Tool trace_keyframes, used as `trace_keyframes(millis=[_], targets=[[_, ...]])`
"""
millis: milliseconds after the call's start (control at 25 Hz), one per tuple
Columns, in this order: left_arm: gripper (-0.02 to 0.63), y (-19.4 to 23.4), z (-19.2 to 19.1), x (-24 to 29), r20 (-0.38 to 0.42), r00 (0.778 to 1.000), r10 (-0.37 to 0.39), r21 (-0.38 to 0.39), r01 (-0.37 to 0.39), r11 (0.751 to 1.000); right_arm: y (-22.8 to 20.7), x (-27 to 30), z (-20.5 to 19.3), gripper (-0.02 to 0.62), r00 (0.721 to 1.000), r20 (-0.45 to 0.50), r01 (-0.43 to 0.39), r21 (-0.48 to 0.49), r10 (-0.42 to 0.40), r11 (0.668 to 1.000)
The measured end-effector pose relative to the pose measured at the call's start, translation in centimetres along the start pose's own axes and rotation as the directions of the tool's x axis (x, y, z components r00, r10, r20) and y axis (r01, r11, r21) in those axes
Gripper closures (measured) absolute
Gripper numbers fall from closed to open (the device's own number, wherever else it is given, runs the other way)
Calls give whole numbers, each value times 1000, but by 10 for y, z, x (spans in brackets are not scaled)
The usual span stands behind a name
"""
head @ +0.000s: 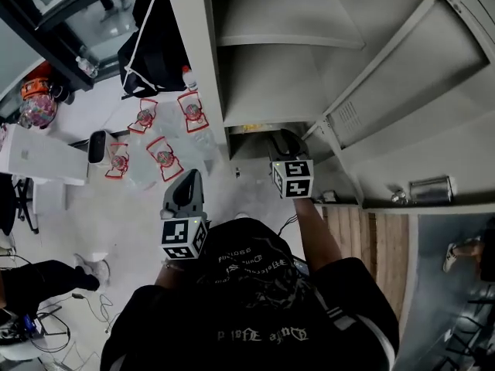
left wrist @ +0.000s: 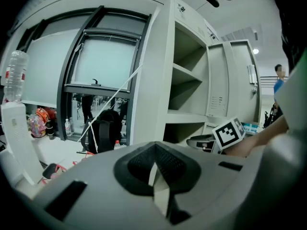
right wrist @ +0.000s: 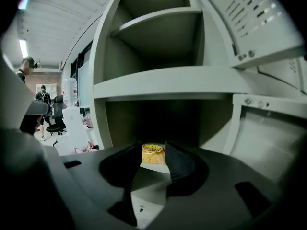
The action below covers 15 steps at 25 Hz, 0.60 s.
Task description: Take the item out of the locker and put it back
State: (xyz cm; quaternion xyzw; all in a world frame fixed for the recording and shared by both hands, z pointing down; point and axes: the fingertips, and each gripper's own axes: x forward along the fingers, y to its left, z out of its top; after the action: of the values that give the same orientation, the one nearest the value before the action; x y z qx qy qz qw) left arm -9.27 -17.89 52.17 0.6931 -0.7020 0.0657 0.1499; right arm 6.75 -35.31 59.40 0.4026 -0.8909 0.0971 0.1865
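Note:
The item, a small yellow packet [right wrist: 153, 154] with a red-printed top, lies on the locker's low shelf [right wrist: 192, 83]. In the head view it is a thin yellow strip [head: 251, 128] at the shelf's front. My right gripper [right wrist: 153, 146] is open and points into that compartment. The packet shows in the gap between its dark fingers [right wrist: 178, 164], farther in and untouched. From above, the right gripper [head: 283, 141] sits at the locker's mouth. My left gripper [left wrist: 154, 164] is shut and empty, held back on the left [head: 190, 179], facing the locker's side.
The locker door [head: 387, 91] stands swung open to the right. Several large water bottles with red handles [head: 155, 141] stand on the floor left of the locker. A black backpack [head: 151, 45] leans behind them. A white box [head: 39, 157] is at far left.

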Motion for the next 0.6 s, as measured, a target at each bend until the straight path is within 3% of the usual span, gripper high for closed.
trace_keyframes(millis=[160,320,600], targets=[[600,12,-1,1,-13,999,52,-17,-52,998,-8,30,-17,445,997,-69,-20,17,21,1000],[600,19,2,5,-12,996,85,-37,-85,996,-14,54,-33,445,991,-131,-44,-29,40,999],[600,27,0,-1,-8,991,130,-10,-130,991,-19,92,-60,445,974,-219,-66,-60,51,996]])
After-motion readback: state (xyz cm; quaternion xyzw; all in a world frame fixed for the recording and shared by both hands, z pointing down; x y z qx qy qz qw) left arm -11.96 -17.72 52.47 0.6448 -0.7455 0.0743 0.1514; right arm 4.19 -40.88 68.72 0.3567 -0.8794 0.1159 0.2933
